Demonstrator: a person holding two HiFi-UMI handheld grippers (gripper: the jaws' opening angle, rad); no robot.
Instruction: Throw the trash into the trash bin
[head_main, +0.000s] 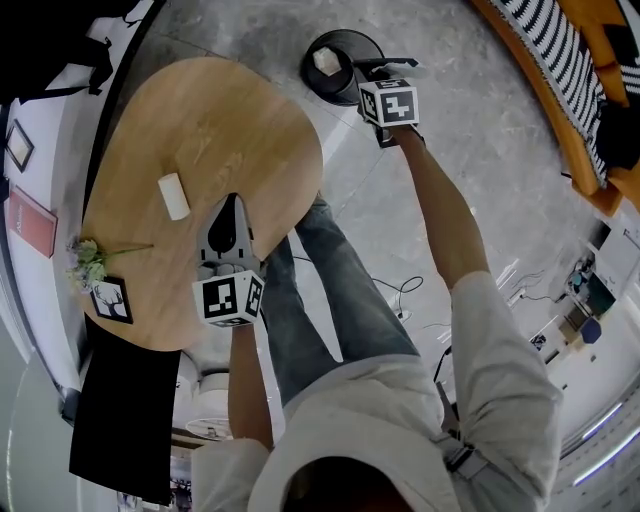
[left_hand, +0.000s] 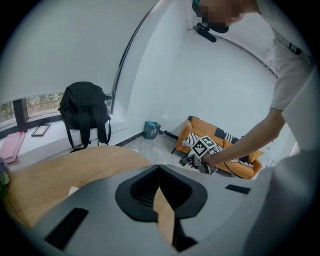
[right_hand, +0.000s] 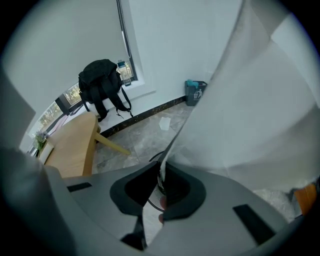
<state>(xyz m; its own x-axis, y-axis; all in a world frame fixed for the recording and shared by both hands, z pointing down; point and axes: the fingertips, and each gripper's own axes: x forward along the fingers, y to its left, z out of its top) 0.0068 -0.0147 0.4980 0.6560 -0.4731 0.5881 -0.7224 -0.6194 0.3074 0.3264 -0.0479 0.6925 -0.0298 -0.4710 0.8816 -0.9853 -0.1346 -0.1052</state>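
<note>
A black round trash bin (head_main: 338, 66) stands on the floor past the table's far edge, with a white piece of trash lying in it. My right gripper (head_main: 364, 72) hangs at the bin's right rim, shut on a large white sheet (right_hand: 250, 100) that fills the upper right of the right gripper view. Below its jaws a dark curve of the bin rim (right_hand: 151, 158) shows. A small white packet (head_main: 173, 195) lies on the round wooden table (head_main: 230, 110). My left gripper (head_main: 229, 212) hovers over the table just right of that packet, jaws together and holding nothing.
A black backpack (left_hand: 85, 112) sits on the window ledge. By the wall stands a small teal bin (right_hand: 195, 91), and an orange sofa (left_hand: 220, 145) lies beyond. Flowers (head_main: 88, 262) and a framed picture (head_main: 112, 300) sit at the table's near left edge. A cable (head_main: 402, 290) trails on the floor.
</note>
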